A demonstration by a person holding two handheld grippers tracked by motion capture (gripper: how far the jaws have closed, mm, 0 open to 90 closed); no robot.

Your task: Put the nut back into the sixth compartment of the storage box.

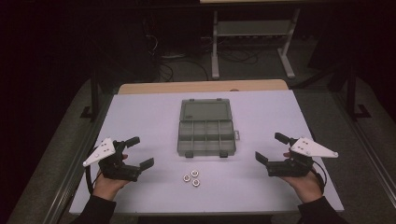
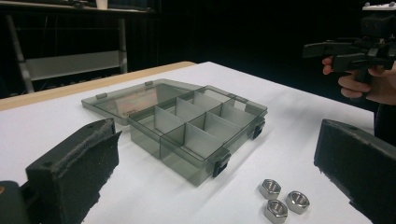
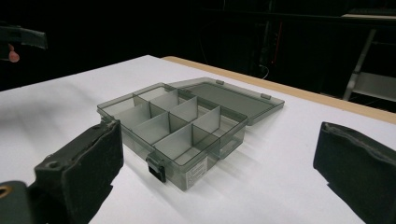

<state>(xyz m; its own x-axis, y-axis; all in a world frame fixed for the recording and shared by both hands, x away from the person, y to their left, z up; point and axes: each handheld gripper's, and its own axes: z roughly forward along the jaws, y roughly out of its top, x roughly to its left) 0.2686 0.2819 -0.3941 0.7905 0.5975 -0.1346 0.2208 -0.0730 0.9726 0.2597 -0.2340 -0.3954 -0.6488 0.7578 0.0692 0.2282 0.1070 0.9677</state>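
Overhead, a white rectangular tabletop (image 1: 140, 116) sits in a dark room, with a strip of pale wooden edge along its far side. Near the middle lies a smoky grey translucent plastic organiser box (image 1: 206, 127), its hinged lid folded flat back toward the far edge and its divided compartments open upward. Two dark latches sit on the box's near wall. Just in front of the box, toward the person, three small silver metal hex nuts (image 1: 191, 178) lie close together in a cluster, apart from the box.

Bare white surface spreads wide on both sides of the box and the nuts, out to the left and right edges. A narrower bare band runs along the near edge, in front of the nuts.

The left tongs (image 1: 143, 151) are held in the person's left hand at the near left part of the tabletop, pointing inward toward the nuts. Their two black padded jaws stand wide apart with nothing between them and nothing touched. In the left gripper view the nuts (image 2: 281, 199) lie low between the jaws, nearer the right one, with the box (image 2: 187, 128) beyond.

The right tongs (image 1: 269, 147) are held in the right hand at the near right part, pointing inward toward the box. Their jaws are likewise spread wide, holding and touching nothing. The right gripper view looks at the box (image 3: 182, 126) from its latch corner.
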